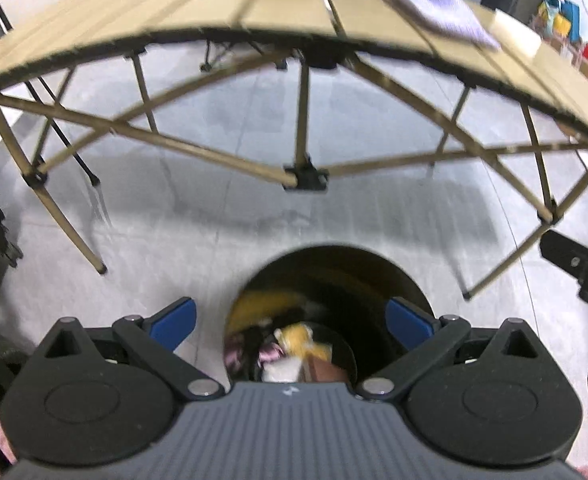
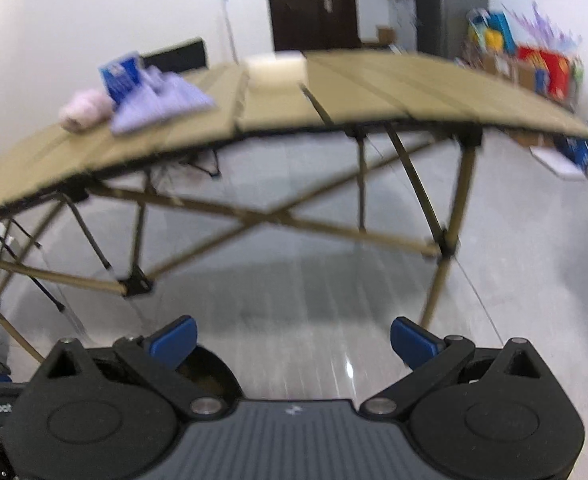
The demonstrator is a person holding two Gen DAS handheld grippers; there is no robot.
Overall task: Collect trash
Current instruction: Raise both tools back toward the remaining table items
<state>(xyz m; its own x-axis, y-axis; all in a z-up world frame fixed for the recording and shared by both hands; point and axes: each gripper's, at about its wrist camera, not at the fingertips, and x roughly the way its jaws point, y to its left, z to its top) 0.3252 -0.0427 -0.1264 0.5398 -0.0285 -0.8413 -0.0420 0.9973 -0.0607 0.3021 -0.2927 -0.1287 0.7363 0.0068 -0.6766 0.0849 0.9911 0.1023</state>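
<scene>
L gripper jaws wide open, nothing held, hovering over the black round bin on the floor; trash sits inside: yellow, pink, white scraps, mixed, too blurry to ID

R gripper also wide open, empty, over bare floor just beside the bin, whose rim shows under its L finger

Surface: tan slatted folding table w/ crossed tan legs and black joints. Far-left part of the top holds a pink roll, lilac cloth, blue box, all touching or nearly so; rest of top bare

Room: glossy grey tile floor, white walls, dark door behind the table, colourful boxes stacked along the R wall. Both views motion-blurred
</scene>
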